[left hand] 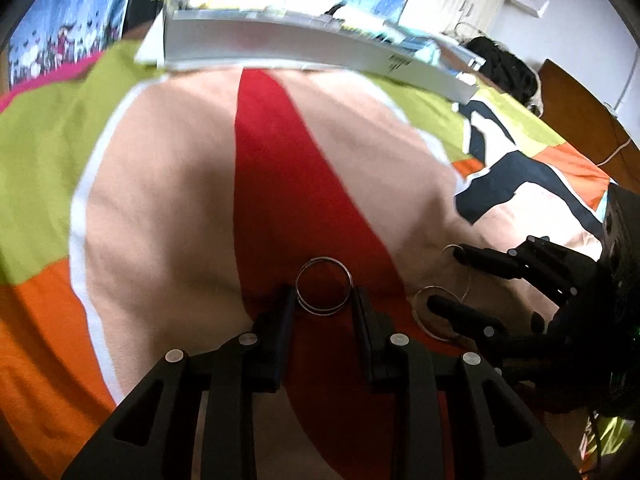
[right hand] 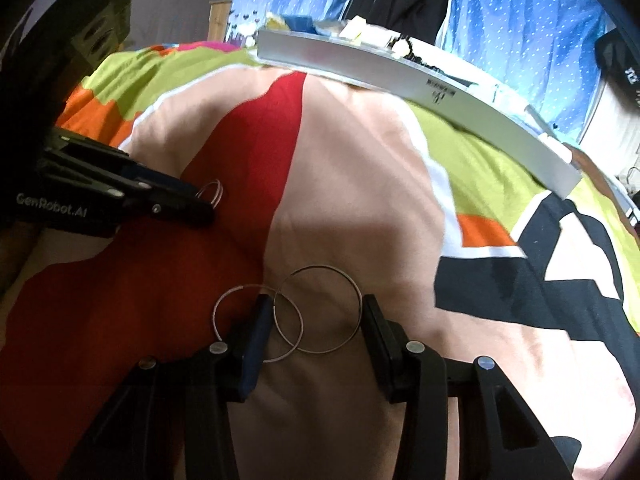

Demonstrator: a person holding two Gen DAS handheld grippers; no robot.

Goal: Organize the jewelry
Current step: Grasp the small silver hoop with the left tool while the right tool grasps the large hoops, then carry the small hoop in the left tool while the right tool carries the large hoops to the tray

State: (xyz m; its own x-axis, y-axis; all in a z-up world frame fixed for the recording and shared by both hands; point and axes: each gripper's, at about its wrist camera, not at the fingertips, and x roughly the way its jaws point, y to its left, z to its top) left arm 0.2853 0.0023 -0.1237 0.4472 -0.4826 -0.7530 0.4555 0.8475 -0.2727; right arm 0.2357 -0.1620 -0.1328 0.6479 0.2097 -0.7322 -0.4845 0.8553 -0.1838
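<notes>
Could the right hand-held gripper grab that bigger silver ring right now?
Probably yes: the right hand-held gripper is open, the larger ring lies between its fingers on the blanket, though a smaller ring overlaps it.

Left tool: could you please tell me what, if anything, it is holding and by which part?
The left tool appears to hold stacked silver rings, pinched across their outer edges between its fingertips.

The contents of the white tray (left hand: 304, 46) are blurred in both views and cannot be identified; its printed mark (right hand: 438, 94) is too small to read. The left finger (right hand: 250, 344) of the right gripper (right hand: 312, 336) covers part of the smaller ring (right hand: 224, 300). Whether the left gripper (left hand: 322, 312) actually touches the stacked bangles (left hand: 324, 290) between its fingers cannot be determined.
</notes>
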